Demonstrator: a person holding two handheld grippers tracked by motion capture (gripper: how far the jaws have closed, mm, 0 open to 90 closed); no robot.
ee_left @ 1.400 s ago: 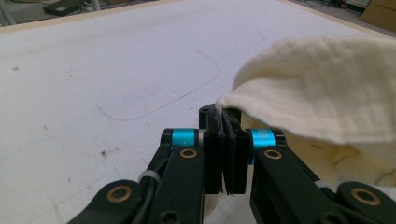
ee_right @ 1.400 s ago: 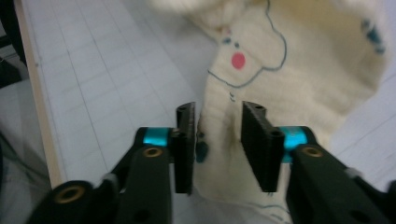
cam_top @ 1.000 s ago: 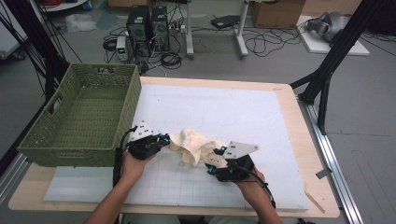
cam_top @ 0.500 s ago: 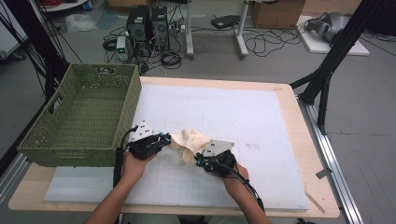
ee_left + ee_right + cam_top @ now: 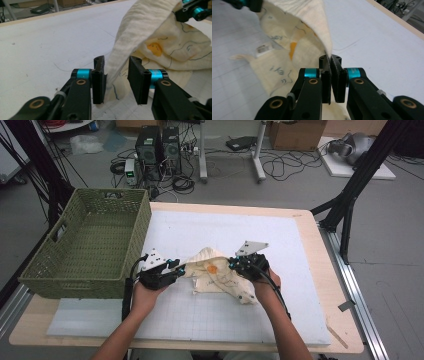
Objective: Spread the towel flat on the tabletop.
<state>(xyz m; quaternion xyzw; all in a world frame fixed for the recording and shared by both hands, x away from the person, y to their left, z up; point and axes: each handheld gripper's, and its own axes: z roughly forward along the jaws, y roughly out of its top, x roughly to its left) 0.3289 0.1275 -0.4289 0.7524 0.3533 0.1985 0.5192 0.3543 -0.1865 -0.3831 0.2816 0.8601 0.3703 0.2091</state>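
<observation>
The right gripper (image 5: 329, 72) pinched the cloth (image 5: 215, 270) edge while the left gripper's (image 5: 116, 77) jaws, just opening, needed a firmer re-grip before spreading it.

Cloth (image 5: 216, 272) on table (image 5: 300, 245), basket (image 5: 87, 245) left

Green basket (image 5: 87, 247) walls off left side; white mat (image 5: 280, 245) open beyond cloth (image 5: 220, 275), rightward.
</observation>
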